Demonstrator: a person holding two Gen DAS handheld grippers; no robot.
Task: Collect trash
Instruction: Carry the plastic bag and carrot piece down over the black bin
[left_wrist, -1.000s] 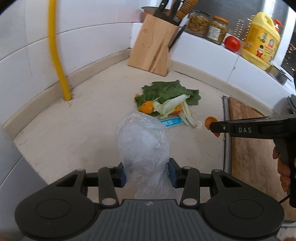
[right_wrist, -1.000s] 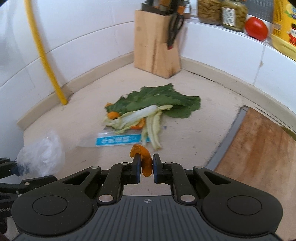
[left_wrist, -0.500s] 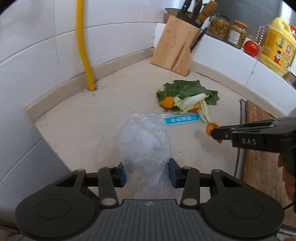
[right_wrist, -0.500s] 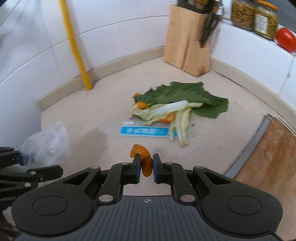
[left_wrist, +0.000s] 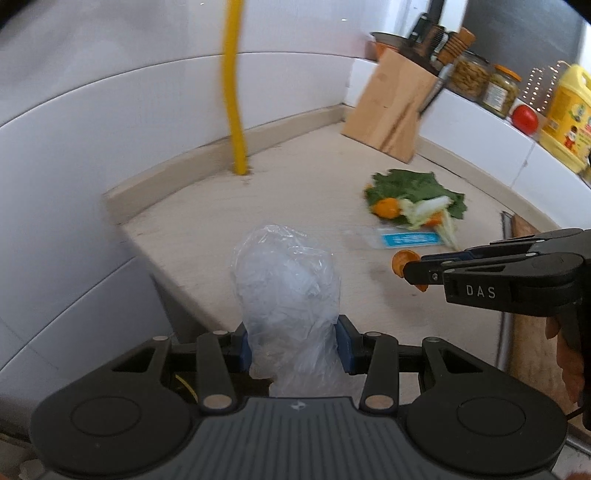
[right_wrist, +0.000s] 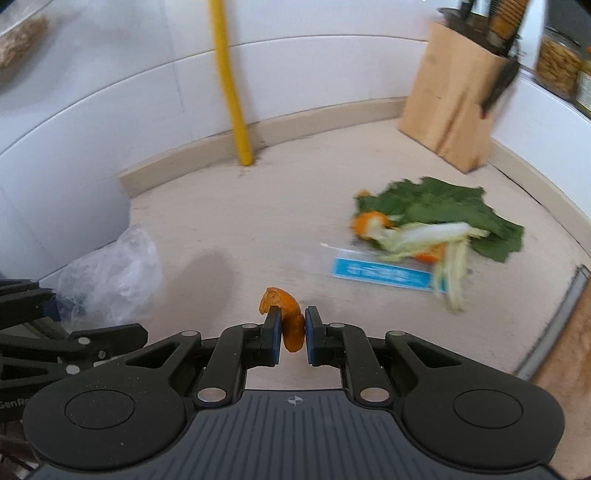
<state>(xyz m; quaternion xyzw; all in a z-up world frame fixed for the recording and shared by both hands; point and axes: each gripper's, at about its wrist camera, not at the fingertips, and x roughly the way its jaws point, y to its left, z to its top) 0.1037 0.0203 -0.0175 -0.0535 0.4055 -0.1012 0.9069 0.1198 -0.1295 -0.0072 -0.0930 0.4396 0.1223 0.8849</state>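
Trash is split between both tools: the left hand-held gripper (left_wrist: 293, 347) pinches a crumpled clear plastic bag (left_wrist: 286, 295) between its blue pads, and the right hand-held gripper (right_wrist: 293, 332) is pressed onto a curl of orange peel (right_wrist: 286, 317). More scraps lie on the pale worktop (right_wrist: 258, 221): green leaves (right_wrist: 447, 210), pale stalks (right_wrist: 432, 232), orange peel bits and a blue-labelled wrapper (right_wrist: 380, 275) together in one heap. Only the left wrist view shows the right tool from the side with fingers of a hand (left_wrist: 565, 354) on its grip, plus a tomato (left_wrist: 524, 119) and a yellow detergent bottle (left_wrist: 567, 118) on the ledge. Both views show the knife block (right_wrist: 454, 99) and yellow hose (right_wrist: 231, 85).
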